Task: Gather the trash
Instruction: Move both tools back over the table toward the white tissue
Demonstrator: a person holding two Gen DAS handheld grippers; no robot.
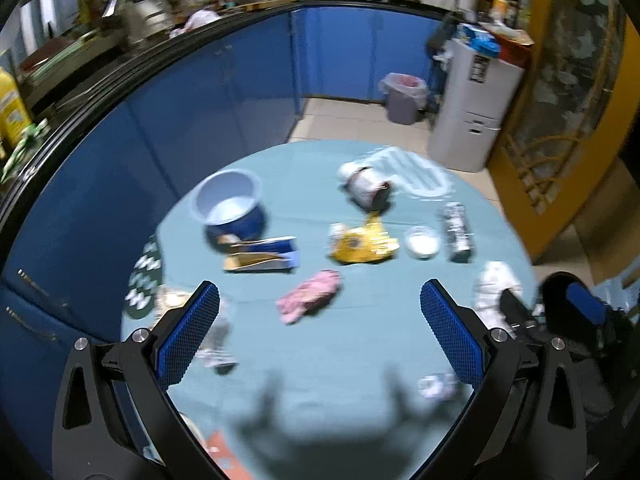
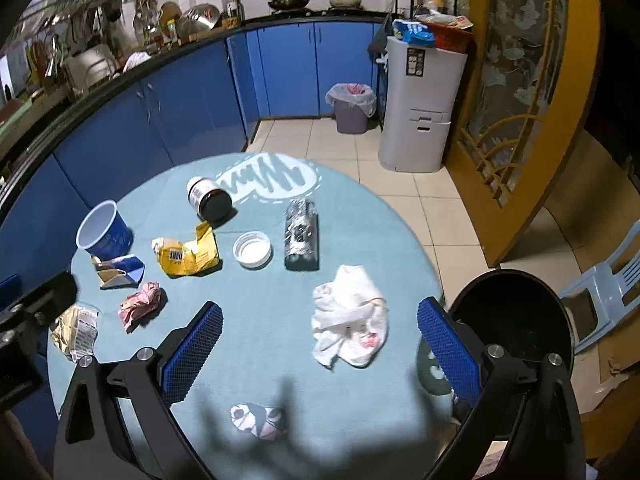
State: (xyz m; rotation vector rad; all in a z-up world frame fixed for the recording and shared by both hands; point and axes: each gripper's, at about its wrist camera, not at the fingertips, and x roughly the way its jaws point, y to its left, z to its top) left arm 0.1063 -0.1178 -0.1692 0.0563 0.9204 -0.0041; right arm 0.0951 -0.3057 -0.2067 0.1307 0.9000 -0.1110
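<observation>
Kitchen with blue cabinets and tiled floor is surrounding a round teal-covered desk (image 2: 360,216). Black bin (image 2: 516,320) is standing just beside its rim. Crumpled white plastic bag (image 2: 350,316) is lying between the wide-open right tool (image 2: 320,344); left tool (image 1: 320,332), equally wide, is hovering near pink wrapper (image 1: 310,296). Risk: limp film slipping.

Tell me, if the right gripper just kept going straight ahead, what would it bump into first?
Probably the crumpled white plastic bag lying on the table between the right gripper fingers; depth is hard to judge.
</observation>
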